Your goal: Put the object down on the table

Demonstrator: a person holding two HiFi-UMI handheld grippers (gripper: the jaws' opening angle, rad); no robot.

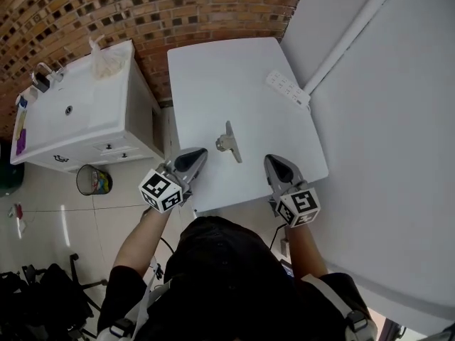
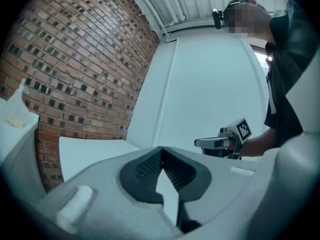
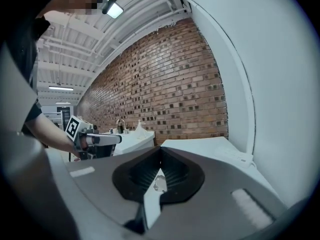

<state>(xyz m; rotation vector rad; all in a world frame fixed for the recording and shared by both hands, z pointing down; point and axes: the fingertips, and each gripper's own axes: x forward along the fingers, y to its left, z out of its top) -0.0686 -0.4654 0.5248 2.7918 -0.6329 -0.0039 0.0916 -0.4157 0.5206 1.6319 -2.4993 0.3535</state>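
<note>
Both tongs are sitting pinched together and empty, left tongs (image 1: 202, 154) and right tongs (image 1: 271, 160) hovering over the near edge of the table (image 1: 213, 69). I'm reckoning the put-down is done, so next is just backing off without bumping anything. That metal object (image 1: 229, 142) is lying on the tabletop between their tips, slightly ahead, touching neither.

A white table (image 1: 213, 69) stands against a brick wall (image 1: 142, 13). Left of the table are a white sink cabinet (image 1: 78, 119) and a waste bin (image 1: 94, 180) on glossy floor tiles (image 1: 57, 219). To the table's right is a plain white wall (image 1: 398, 119). Above it a ceiling lamp (image 3: 114, 7) is lit.
</note>
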